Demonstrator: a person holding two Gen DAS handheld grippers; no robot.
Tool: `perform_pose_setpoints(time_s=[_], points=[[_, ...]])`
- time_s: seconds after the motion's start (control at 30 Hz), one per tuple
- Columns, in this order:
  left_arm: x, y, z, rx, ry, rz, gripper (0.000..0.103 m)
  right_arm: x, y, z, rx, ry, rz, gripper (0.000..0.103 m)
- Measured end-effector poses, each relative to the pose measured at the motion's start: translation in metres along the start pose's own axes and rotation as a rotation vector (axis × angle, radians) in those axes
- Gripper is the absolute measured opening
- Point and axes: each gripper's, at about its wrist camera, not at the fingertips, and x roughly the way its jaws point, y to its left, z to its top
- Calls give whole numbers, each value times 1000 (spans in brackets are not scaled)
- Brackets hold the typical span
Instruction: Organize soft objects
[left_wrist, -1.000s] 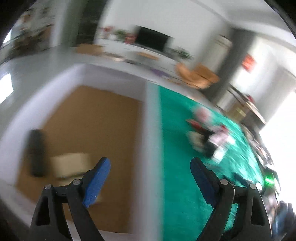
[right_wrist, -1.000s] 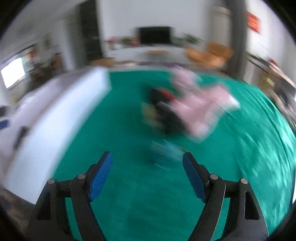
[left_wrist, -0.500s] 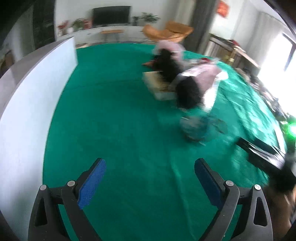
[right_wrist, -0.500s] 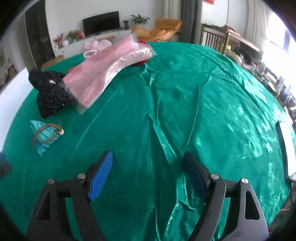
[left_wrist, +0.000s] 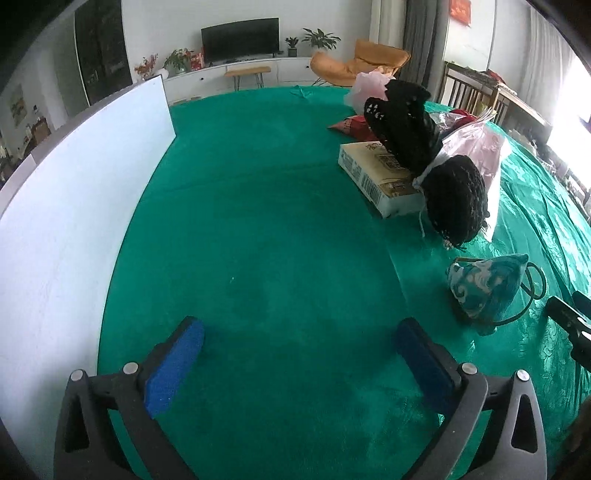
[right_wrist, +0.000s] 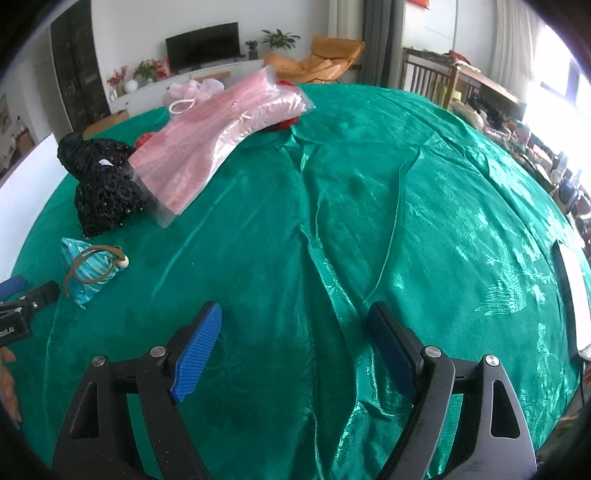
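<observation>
- Two grippers over a green cloth (right_wrist: 369, 206), both empty; nothing sorted yet, by the look of it.
- left gripper (left_wrist: 299, 354): jaws have just been opening and stand spread wide, nothing between them, only bare green cloth below.
- right gripper (right_wrist: 295, 343): fingers released too, apart over wrinkled cloth, gripping nothing.
- Nearest soft item: teal pouch (left_wrist: 484, 288) with a brown cord loop, lying on the cloth.
- Key relation: in the left wrist view the pouch sits ahead and to the right of the left fingers, near the right pad; in the right wrist view the same pouch (right_wrist: 92, 266) sits ahead and well to the left of the right fingers.
- So the pouch lies between the two grippers; which one is closer cannot be told.
- Pouch is lumpy, no clear long axis; the cord trails off to one side.
- Farther back: black mesh bag (left_wrist: 454, 199) leaning against a cream box (left_wrist: 376, 173), a pink bagged garment (right_wrist: 221, 136) draped over the pile.
- White panel (left_wrist: 74, 192) stands along the cloth's left edge.
- Likely next: one gripper swings sideways to the pouch.
</observation>
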Motion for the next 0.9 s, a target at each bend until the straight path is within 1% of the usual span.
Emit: perform_pose_setpoints(time_s=[0.9], points=[[-1, 0, 1, 0, 0, 0, 103, 0, 0, -1, 0, 1, 1, 85]])
